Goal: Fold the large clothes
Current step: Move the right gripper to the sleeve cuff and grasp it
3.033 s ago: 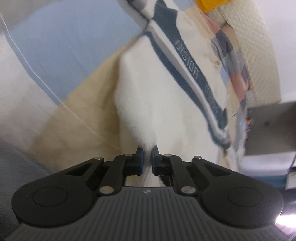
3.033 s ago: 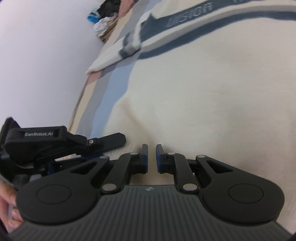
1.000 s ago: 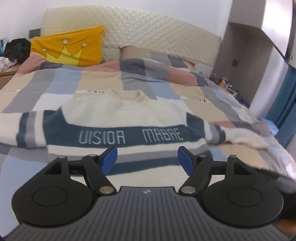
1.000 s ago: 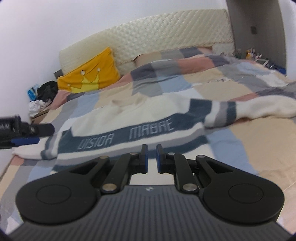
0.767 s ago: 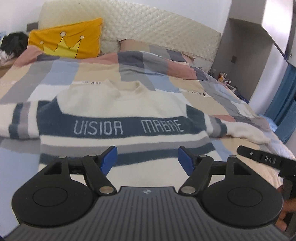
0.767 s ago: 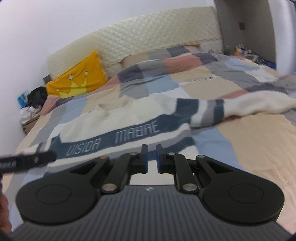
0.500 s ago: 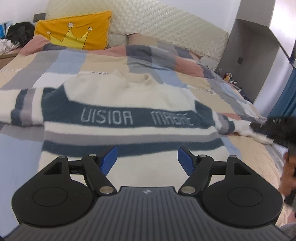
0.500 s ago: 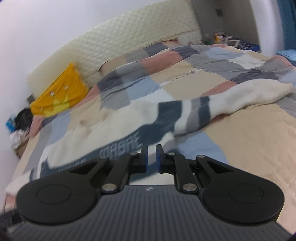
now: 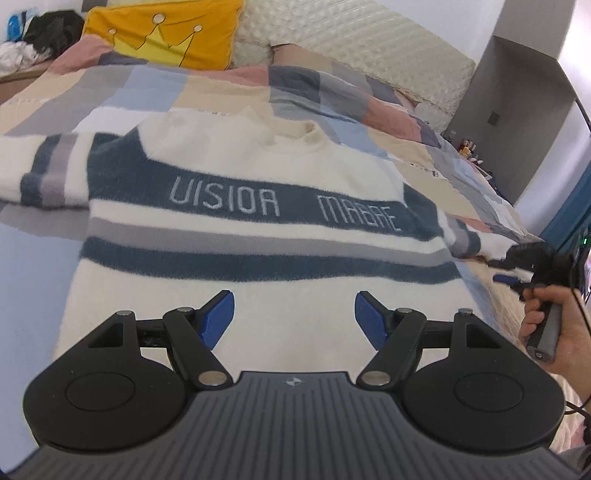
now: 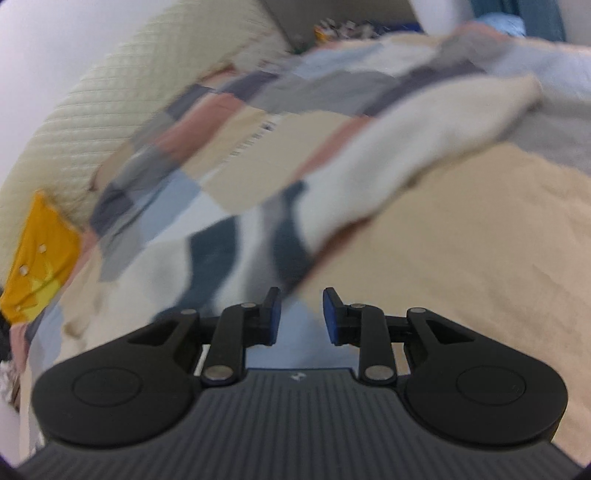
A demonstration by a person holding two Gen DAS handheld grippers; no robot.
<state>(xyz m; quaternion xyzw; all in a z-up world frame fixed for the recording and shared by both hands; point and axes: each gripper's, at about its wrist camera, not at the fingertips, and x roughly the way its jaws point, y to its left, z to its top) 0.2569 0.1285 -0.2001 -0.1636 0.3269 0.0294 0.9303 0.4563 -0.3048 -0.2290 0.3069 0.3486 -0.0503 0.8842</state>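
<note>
Sweater (image 9: 258, 236) first: it lies face up and spread flat on the patchwork bed (image 9: 33, 280), collar toward the headboard at 12 o'clock, one sleeve running off to 9 o'clock, the other sleeve (image 10: 406, 147) stretched out toward 3 o'clock. The left gripper (image 9: 293, 314) hangs over the lower body of the sweater with its jaws wide apart and nothing between them. The right gripper (image 10: 301, 314) sits near the striped upper part of the far sleeve; its jaws are opening, and only the quilt shows in the gap — no cloth pinched yet.

The step in hand looks like the first sleeve fold. To do it well, I would take the sleeve close to the cuff or mid-length rather than at the shoulder, pinch both layers of the knit without catching the quilt below, then lift just enough to clear the bed and carry it across the chest toward 9 o'clock, laying it level with the lettered band. The left gripper could pin the body near the hem so the soft, fluffy fabric does not drag or bunch.

Containers: none in view — no basket, box or drawer. A yellow cushion (image 9: 162, 35) leans at the headboard at 11 o'clock.
</note>
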